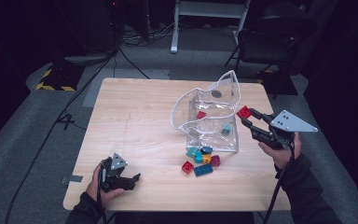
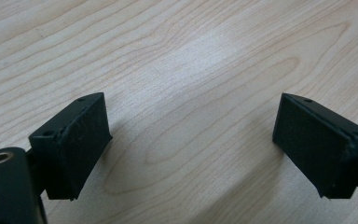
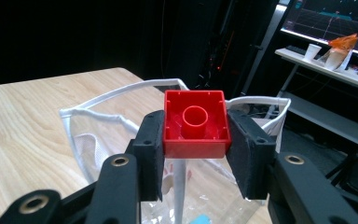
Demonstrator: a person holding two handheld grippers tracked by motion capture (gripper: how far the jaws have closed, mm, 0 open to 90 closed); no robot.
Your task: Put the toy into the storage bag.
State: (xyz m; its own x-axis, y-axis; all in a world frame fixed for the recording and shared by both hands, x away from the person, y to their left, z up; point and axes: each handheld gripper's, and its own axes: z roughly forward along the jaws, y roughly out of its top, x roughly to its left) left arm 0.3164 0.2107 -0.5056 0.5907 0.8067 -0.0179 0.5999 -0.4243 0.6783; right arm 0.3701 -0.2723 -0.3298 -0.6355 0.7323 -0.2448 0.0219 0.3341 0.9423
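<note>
While the right tongs (image 1: pixel 248 116) are gripping a red brick (image 1: pixel 244 112) between both pads, the step in hand looks like loading loose bricks into the clear pouch (image 1: pixel 209 116). In the right gripper view the red brick (image 3: pixel 196 123) is sitting hollow underside toward the camera, squeezed square between the jaws, hanging just beside the pouch's white-trimmed rim (image 3: pixel 121 95), at its right edge and above the surface (image 1: pixel 135 130).

Next move, as a judgement: carrying the brick over the open mouth, then letting go so it is dropping inside, not catching on the floppy rim.

Left tongs (image 1: pixel 129 179) are resting low at the near left corner, well apart from the pouch; in the left gripper view they (image 2: pixel 191 140) are spread wide with nothing between them, bare wood (image 2: pixel 191 70) beneath.

Pouch contents: one small red brick (image 1: pixel 201 114) and one teal brick (image 1: pixel 226 129), possibly more, since glare on the plastic is hiding part of it. Outside, a pile of bricks (image 1: pixel 201 159) is waiting just beside the pouch's near wall: teal, blue, orange, magenta, red.
</note>
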